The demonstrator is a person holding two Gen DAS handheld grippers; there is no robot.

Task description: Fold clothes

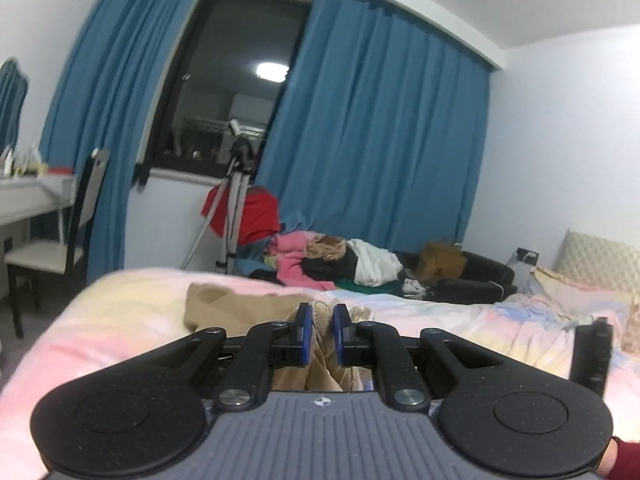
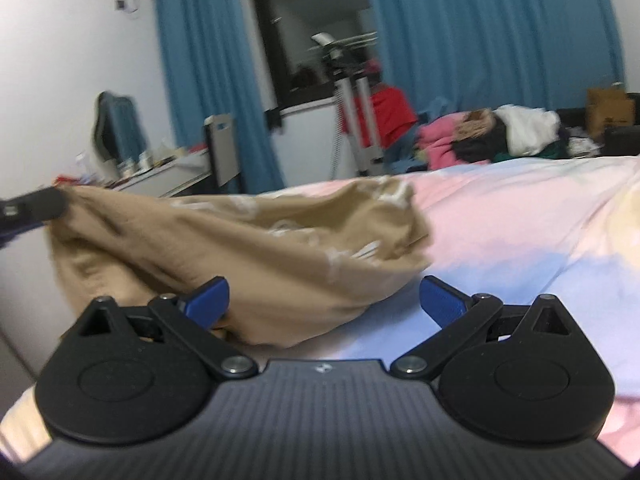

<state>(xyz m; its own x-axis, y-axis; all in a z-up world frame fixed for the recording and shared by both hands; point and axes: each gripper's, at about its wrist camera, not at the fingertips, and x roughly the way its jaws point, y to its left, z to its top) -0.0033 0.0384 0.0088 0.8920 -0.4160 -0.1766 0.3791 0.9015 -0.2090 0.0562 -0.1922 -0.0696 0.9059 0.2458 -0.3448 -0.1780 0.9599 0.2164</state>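
Observation:
A tan garment (image 2: 248,252) with pale print lies bunched on the pastel bedspread (image 2: 520,232). In the left wrist view my left gripper (image 1: 319,322) is shut on a fold of this tan garment (image 1: 224,308), which hangs down between the blue pads. The left gripper also shows at the left edge of the right wrist view, lifting one end of the cloth. My right gripper (image 2: 324,298) stands open, its fingers wide on either side of the garment's near edge, nothing clamped. In the left wrist view, a black part of the right gripper (image 1: 592,356) shows at the right.
A heap of mixed clothes (image 1: 340,260) sits past the far side of the bed, beside a tripod (image 1: 236,200) and a black sofa (image 1: 472,276). A desk and chair (image 1: 48,248) stand at the left. Pillows (image 1: 580,280) lie at the right. Blue curtains frame a dark window.

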